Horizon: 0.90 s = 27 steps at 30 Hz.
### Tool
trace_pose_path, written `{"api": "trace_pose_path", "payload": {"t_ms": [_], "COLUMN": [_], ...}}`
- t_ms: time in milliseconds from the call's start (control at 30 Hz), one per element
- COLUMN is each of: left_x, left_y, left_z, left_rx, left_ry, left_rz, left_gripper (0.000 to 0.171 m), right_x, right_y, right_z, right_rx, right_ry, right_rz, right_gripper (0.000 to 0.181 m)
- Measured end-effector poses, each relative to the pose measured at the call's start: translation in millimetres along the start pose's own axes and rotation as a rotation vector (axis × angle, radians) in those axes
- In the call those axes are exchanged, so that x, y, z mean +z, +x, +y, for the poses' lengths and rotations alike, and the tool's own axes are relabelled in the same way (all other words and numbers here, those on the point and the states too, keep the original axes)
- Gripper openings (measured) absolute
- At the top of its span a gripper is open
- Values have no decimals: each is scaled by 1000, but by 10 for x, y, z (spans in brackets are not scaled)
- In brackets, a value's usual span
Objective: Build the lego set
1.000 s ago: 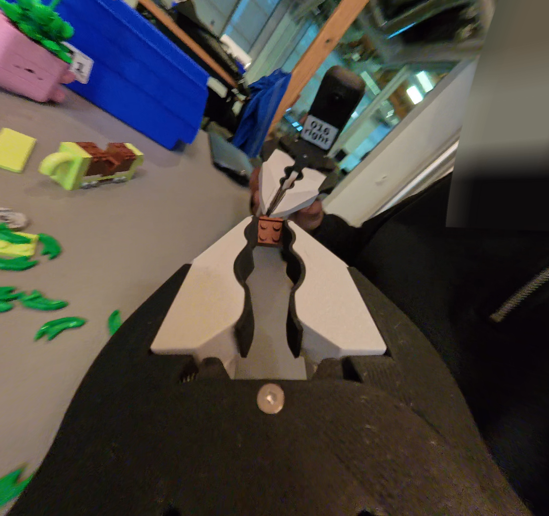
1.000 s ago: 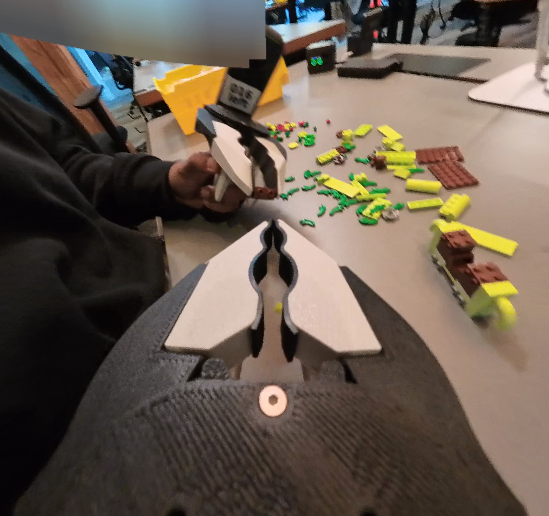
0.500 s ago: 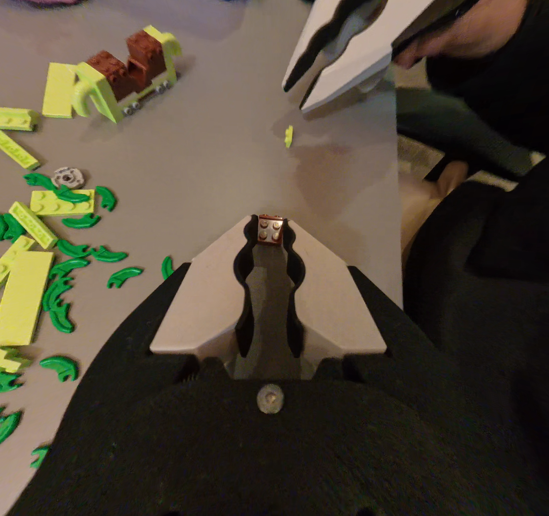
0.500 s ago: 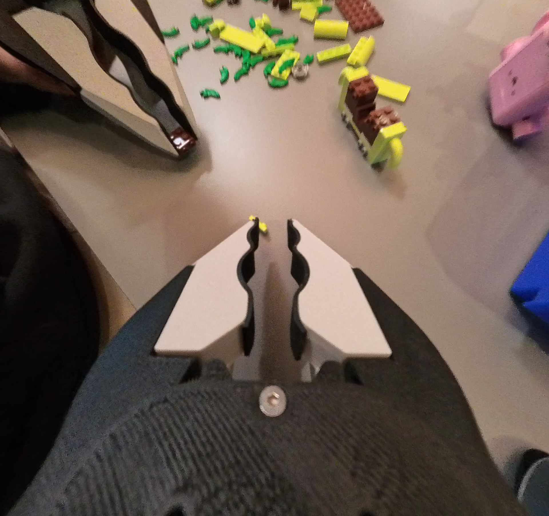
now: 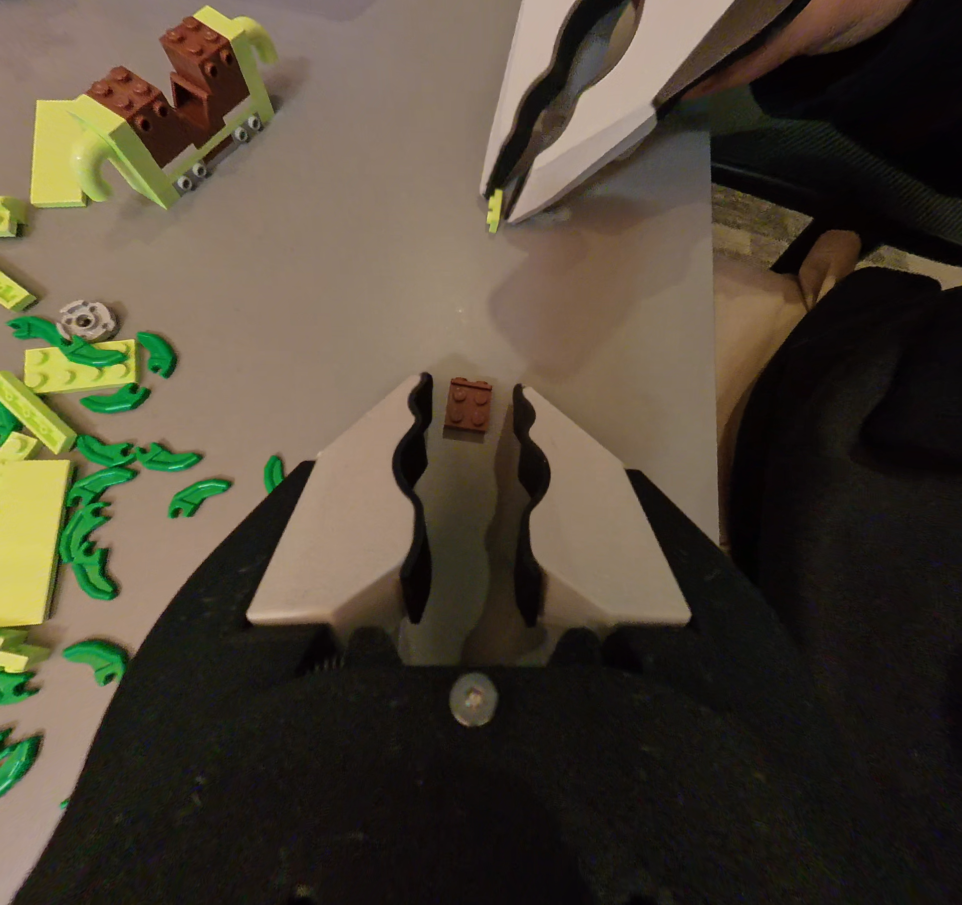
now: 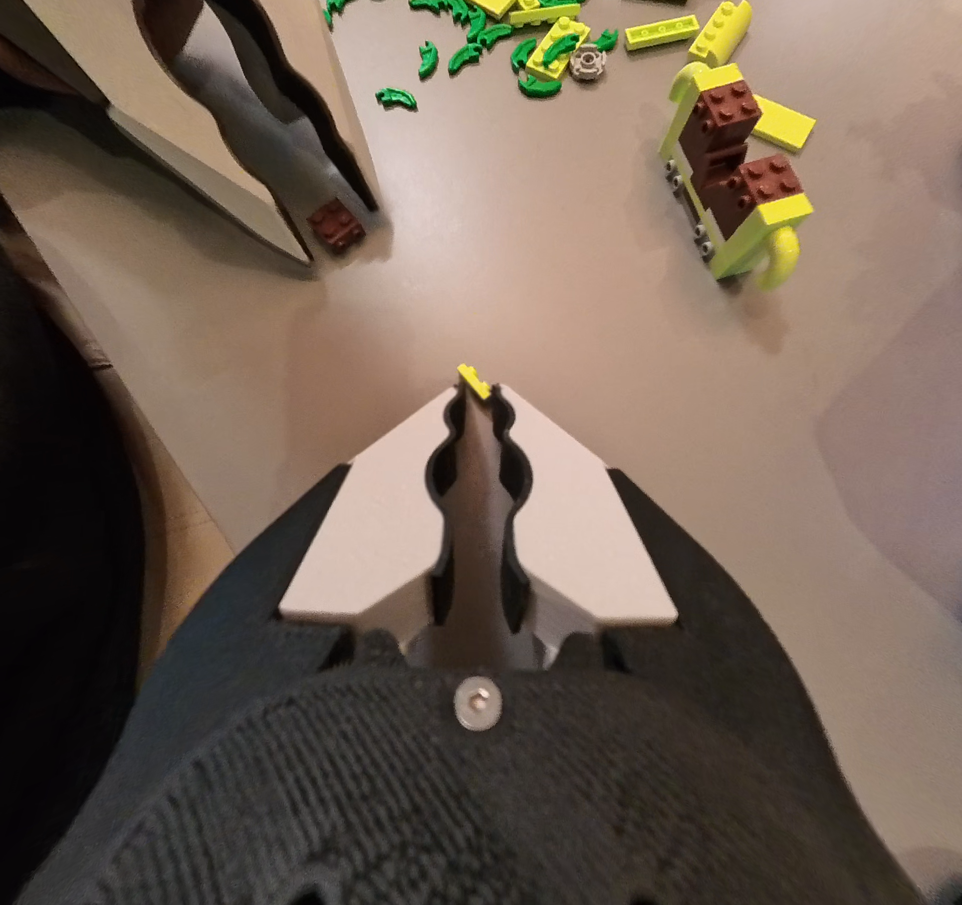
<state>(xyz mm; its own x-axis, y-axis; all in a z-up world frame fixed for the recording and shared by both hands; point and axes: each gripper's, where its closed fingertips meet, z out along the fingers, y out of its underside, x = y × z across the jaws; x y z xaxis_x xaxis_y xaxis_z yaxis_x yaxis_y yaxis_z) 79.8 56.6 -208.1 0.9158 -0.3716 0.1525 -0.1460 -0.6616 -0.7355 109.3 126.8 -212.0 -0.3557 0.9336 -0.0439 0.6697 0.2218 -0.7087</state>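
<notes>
On the left of the counter (image 5: 364, 265) lie loose green leaf pieces (image 5: 130, 468) and yellow plates (image 5: 31, 541), with the half-built brown and yellow model (image 5: 172, 109) behind them, well apart from both grippers. The left gripper (image 5: 471, 401) is open, and the small brown plate (image 5: 468, 410) sits flat on the counter between its fingers, touching neither. If it closes crooked, the plate could slide or flip. Farther right, the right gripper (image 6: 475, 390) is nearly shut, pinching a tiny yellow piece (image 6: 473, 382) by its edge at the very tips. That hold looks thin, so the piece could twist or pop out near the counter edge.
</notes>
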Motion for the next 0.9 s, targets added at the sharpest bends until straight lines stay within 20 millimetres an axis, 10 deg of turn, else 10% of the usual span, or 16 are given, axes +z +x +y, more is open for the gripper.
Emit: {"api": "trace_pose_path", "payload": {"t_ms": [500, 900], "left_x": [-75, -107], "left_y": [-34, -29], "left_z": [-102, -102], "left_rx": [-30, -41], "left_ry": [84, 98], "left_rz": [-6, 3], "left_gripper": [28, 28], "right_x": [-10, -38], "right_y": [62, -209], "right_z": [-16, -31], "right_rx": [-607, -156], "right_ry": [-219, -78], "right_rz": [435, 85], "right_gripper": [3, 28]}}
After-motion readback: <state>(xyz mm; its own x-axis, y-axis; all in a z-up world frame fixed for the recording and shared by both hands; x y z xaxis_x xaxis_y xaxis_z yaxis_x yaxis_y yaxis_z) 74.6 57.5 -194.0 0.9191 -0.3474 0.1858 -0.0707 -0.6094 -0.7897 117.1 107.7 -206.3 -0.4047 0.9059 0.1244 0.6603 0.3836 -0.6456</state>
